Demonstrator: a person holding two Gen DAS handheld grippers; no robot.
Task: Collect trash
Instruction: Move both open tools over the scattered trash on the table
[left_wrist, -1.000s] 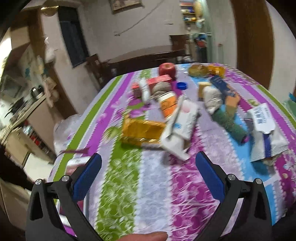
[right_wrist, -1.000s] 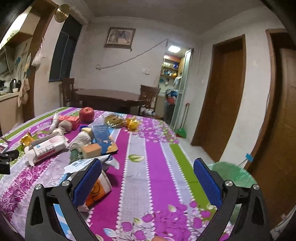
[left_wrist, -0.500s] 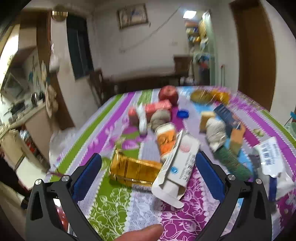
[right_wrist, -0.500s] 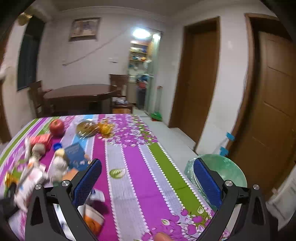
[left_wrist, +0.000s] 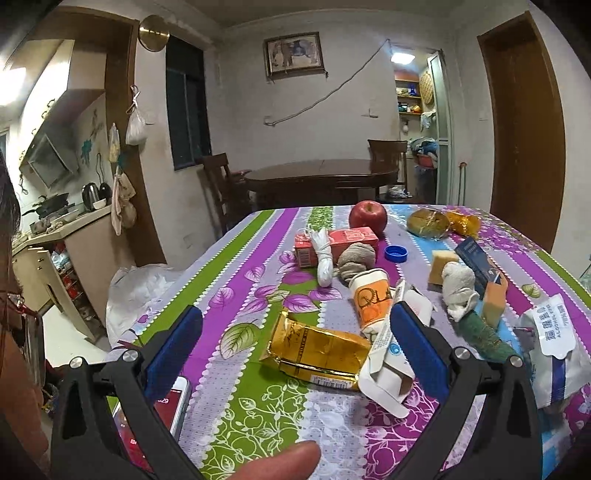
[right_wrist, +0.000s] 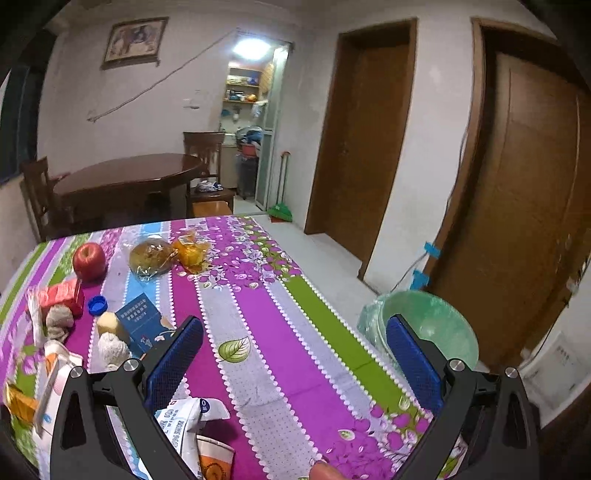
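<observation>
We see left gripper (left_wrist: 295, 347) tilted up since earlier, gaping above gold packet (left_wrist: 319, 352); right gripper (right_wrist: 293, 363) swung right, unclenched, empty, bin (right_wrist: 430, 332) far right.

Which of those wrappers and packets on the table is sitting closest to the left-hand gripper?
The gold foil packet, lying flat between the open left gripper fingers. The white carton lies beside it by the right finger; the white wipes packet lies farther right.

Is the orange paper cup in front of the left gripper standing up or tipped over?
Tipped over. The paper cup lies on its side on the tablecloth, its printed side facing up, just beyond the gold packet.
</observation>
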